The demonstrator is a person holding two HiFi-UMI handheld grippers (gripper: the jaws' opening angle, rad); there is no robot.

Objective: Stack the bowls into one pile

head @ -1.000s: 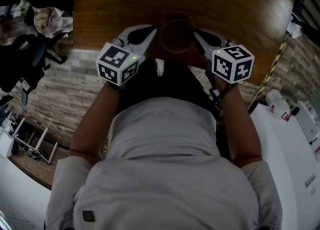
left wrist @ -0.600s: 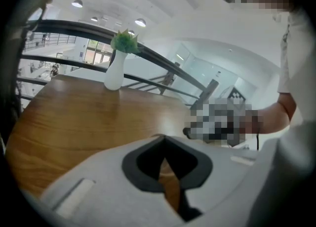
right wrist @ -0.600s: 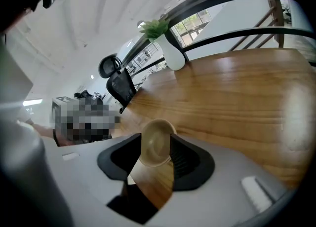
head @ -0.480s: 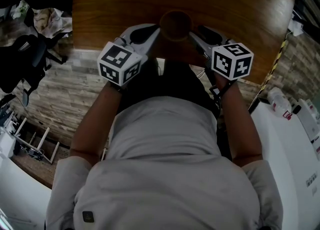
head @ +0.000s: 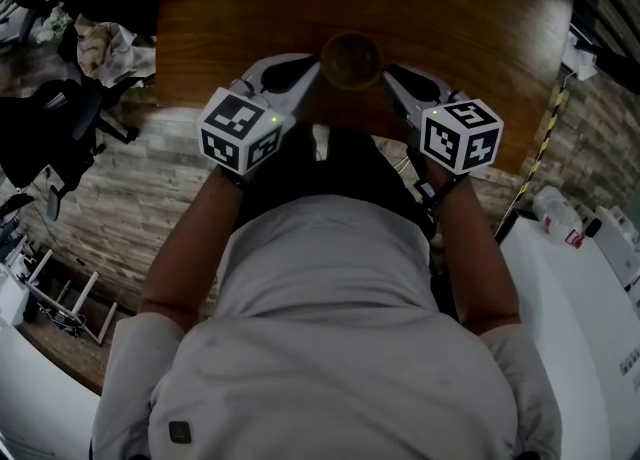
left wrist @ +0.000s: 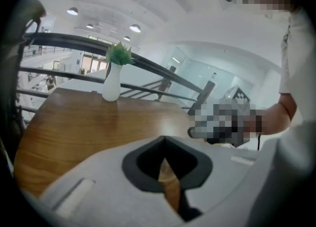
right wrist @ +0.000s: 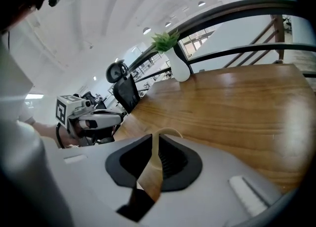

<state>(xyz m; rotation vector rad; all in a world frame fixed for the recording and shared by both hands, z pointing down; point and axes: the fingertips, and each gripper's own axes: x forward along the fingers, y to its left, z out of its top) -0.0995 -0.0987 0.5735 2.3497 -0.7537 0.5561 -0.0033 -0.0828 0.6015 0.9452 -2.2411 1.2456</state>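
- Wooden tabletop [head: 450, 18] spreads beneath one brown bowl [head: 351, 60].
- Left claw [head: 315, 68] pinches its left rim.
- Right claw [head: 386, 74], having just been closing, clamps the right rim.

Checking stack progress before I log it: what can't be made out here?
- Bowl count: head view looks straight down into the bowl; any beneath are hidden by it.
- Whether it touches the table: head view, base hidden under its rim.
- Brown sliver between the left gripper's jaws, left gripper view: bowl or table, too little shows.
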